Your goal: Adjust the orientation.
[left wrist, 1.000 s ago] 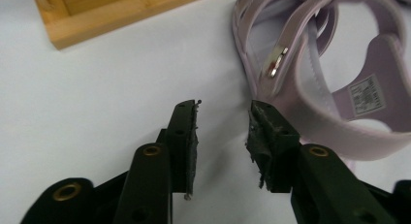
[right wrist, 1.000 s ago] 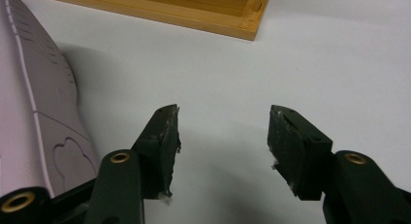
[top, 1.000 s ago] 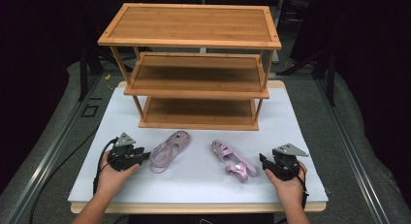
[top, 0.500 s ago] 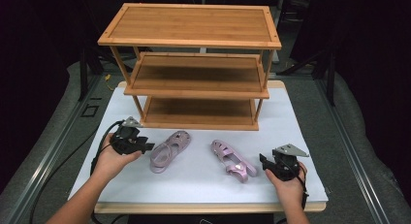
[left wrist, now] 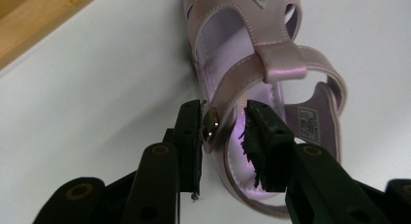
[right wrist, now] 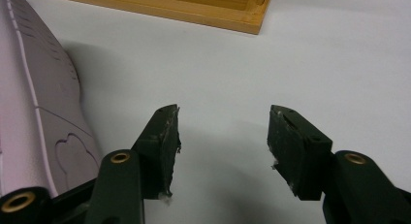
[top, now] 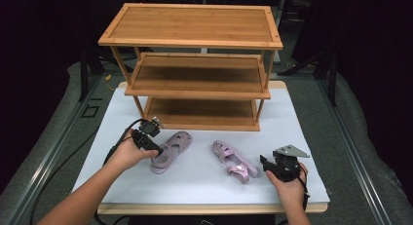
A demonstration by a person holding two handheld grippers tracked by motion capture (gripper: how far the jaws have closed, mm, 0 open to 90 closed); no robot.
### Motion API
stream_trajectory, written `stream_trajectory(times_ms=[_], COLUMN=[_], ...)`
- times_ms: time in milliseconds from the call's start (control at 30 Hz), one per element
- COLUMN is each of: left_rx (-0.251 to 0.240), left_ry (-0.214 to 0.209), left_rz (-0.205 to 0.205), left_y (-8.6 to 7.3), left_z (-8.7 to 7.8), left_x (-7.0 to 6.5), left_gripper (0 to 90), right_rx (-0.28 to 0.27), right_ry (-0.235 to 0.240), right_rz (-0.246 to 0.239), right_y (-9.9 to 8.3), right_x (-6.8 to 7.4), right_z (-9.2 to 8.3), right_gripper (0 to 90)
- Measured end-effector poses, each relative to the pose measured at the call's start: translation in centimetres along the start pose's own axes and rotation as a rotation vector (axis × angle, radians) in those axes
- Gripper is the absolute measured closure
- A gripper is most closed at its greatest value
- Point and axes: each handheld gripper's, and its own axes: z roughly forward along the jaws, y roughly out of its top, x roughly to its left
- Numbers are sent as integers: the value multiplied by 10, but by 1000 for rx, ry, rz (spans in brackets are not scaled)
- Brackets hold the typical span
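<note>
Two pale pink sandals lie on the white board (top: 195,183). The left sandal (top: 170,149) rests upright, and my left gripper (top: 157,148) is over its heel end. In the left gripper view its jaws straddle the ankle strap and side wall of that sandal (left wrist: 242,54). They have just been closing; one pad (left wrist: 191,132) touches the buckle, and a thin gap shows at the other. The right sandal (top: 234,161) lies on its side. My right gripper (top: 263,162) rests open just right of it, its jaws (right wrist: 223,136) holding nothing, the sole (right wrist: 43,103) at their left.
A three-tier bamboo shelf rack (top: 195,25) stands at the back of the board, its shelves bare; its base edge (right wrist: 194,8) shows beyond the right jaws. Black cables trail from the left gripper off the board's left side.
My left gripper has moved up and rightward to the left sandal's heel, and its jaws now straddle the strap. The right hand and both sandals have stayed put.
</note>
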Motion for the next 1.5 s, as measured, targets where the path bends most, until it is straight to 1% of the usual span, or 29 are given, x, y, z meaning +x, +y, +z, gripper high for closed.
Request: stream_trajectory(times_ms=[67,100,133,167,200,233,267,333,367,400,433,467,533,600,633,667,733,833,867,900,933,967,1167,1200,1267,1300,1400,1467,1500], left_rx=[23,36,53,69,72,85,104,115,121,110,108,124,125,133,157,154,159,161,155,156,178,179,180,173,174,186,183,191,175], left_ry=[-5,-7,5,5,6,7,19,18,28,35,38,40,49,48,55,50,52,40,37,36,36,37,30,25,24,26,20,14,15], left_rz=[14,12,22,32,26,32,45,47,49,33,30,35,35,39,66,56,59,53,36,36,59,61,56,40,44,63,63,68,54], left_y=[3,4,6,7,7,8,9,10,10,10,10,11,12,13,13,14,14,14,15,15,16,16,17,18,18,19,19,19,19], left_z=[4,5,7,8,9,10,12,15,15,17,17,17,17,17,16,17,17,17,18,18,17,17,16,17,16,16,15,14,14], left_x=[0,0,0,0,0,0,0,-1,-1,-2,-3,-2,-2,-2,0,0,1,2,2,2,3,3,3,2,3,4,4,4,3], left_gripper=[669,682,687,705,713,717,720,732,749,759,767,772,784,795,799,803,811,816,818,818,819,819,821,822,823,823,825,826,826], right_rx=[6,6,5,-1,-4,-3,-2,1,2,3,3,3,4,5,4,4,4,4,4,5,5,5,6,7,6,5,5,4,5], right_ry=[2,2,2,2,5,5,4,9,6,3,4,5,6,5,6,7,5,6,6,6,5,6,5,6,7,5,4,5,5], right_rz=[0,-1,-1,0,1,2,3,1,0,0,-1,-2,-3,-2,-3,-3,-2,-2,-3,-4,-2,-3,-2,-2,-3,-2,-2,0,1], right_y=[0,0,0,0,0,0,0,-1,-1,-1,-1,-1,-1,-1,-1,-1,-1,-1,-1,-1,-1,-1,-1,-1,-1,-1,-1,-1,-1], right_x=[0,0,0,0,0,0,0,-1,0,0,0,0,0,0,0,0,0,0,0,0,0,0,0,0,0,0,0,0,0], right_z=[0,0,0,0,0,0,0,1,1,1,1,1,1,2,2,2,1,1,1,2,2,2,2,2,2,2,2,2,2], right_gripper=[447,446,447,447,446,446,446,446,447,446,446,447,447,446,446,446,447,446,446,446,447,447,447,447,447,447,447,447,447])
